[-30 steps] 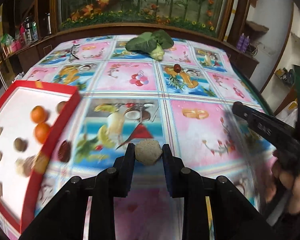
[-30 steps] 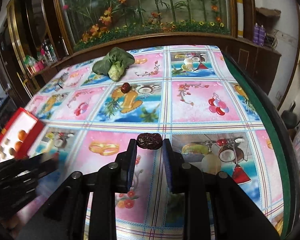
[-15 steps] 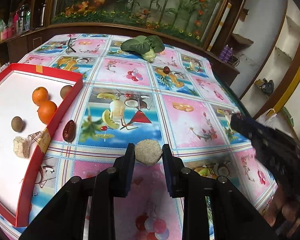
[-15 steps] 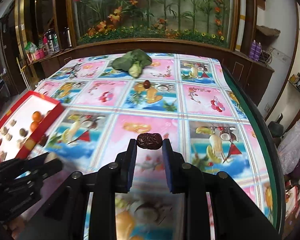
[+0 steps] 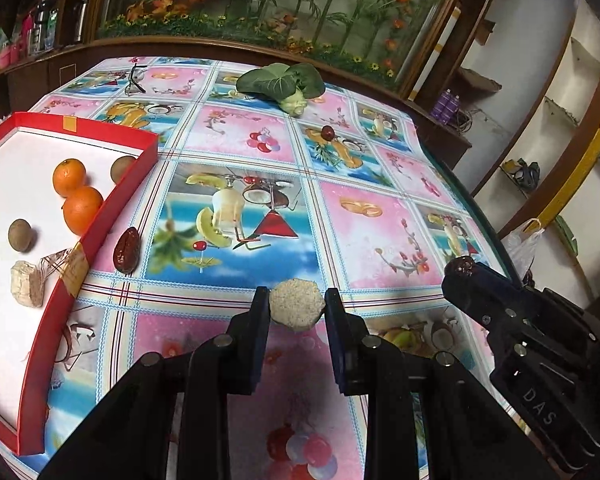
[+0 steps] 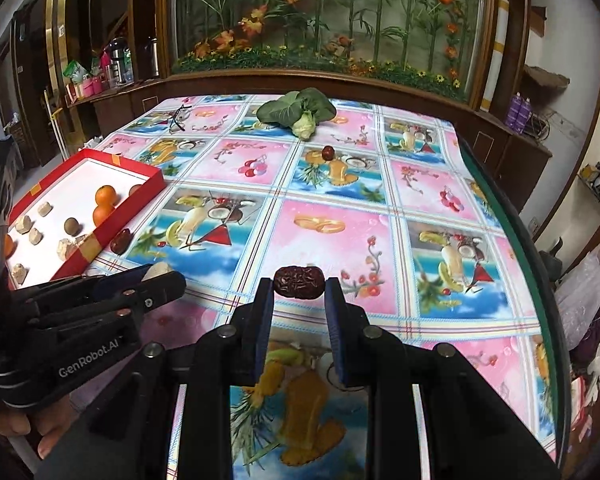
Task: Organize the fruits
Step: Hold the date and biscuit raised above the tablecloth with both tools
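Observation:
My left gripper (image 5: 297, 312) is shut on a pale, rough beige chunk (image 5: 297, 309) and holds it above the tablecloth. My right gripper (image 6: 298, 283) is shut on a wrinkled dark red date (image 6: 298, 282); it also shows at the right of the left wrist view (image 5: 462, 268). A red box (image 5: 100, 220) with a white floor stands at the left and holds two oranges (image 5: 80, 196), brown round fruits (image 5: 20, 234) and beige chunks (image 5: 27, 289). A date (image 5: 126, 249) lies just outside the box wall. Another date (image 5: 328, 133) lies far back.
A leafy green vegetable (image 5: 284, 84) and a pair of glasses (image 5: 134, 80) lie at the far end of the table. The table's right edge (image 6: 540, 280) has a green rim. A wooden cabinet with plants behind glass (image 6: 320, 20) stands beyond the table.
Both grippers have pulled back and up from the table, each keeping its piece. The red box now sits farther left in the left wrist view, and the right gripper has come closer.

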Demonstrator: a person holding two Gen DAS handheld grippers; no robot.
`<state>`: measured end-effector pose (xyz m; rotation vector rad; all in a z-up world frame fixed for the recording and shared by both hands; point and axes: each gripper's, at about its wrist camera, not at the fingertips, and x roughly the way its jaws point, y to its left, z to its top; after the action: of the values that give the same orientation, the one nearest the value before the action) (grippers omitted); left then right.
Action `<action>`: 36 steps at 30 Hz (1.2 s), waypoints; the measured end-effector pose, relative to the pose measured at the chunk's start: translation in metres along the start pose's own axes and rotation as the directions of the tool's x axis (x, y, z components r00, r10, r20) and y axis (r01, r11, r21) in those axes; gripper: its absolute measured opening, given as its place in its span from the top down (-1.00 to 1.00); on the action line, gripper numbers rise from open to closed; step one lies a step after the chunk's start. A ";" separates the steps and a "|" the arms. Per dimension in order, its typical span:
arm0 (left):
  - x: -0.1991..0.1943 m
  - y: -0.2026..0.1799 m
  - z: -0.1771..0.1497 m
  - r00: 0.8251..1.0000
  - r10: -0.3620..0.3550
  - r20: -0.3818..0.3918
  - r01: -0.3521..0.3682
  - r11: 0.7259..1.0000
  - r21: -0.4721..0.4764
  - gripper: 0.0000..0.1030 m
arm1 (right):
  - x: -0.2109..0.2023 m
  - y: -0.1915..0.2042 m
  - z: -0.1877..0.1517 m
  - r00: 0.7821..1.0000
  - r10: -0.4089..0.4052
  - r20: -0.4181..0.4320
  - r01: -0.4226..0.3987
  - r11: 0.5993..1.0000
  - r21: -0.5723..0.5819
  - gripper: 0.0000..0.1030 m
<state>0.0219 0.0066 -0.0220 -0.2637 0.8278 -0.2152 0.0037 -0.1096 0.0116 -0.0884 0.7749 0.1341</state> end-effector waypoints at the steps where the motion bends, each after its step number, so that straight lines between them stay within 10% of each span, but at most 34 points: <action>1: 0.000 0.000 -0.001 1.000 0.004 -0.001 -0.004 1.000 0.001 0.49 | 0.000 0.000 0.000 1.000 0.002 0.000 -0.002 1.000 0.003 0.46; 36: 0.006 -0.004 -0.005 0.998 0.060 -0.008 -0.060 0.997 0.044 0.49 | -0.004 -0.004 -0.005 0.994 0.102 0.033 -0.103 0.994 0.024 0.46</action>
<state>0.0217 0.0005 -0.0288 -0.1968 0.8385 -0.1780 -0.0022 -0.1145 0.0111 -0.0219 0.7499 0.2225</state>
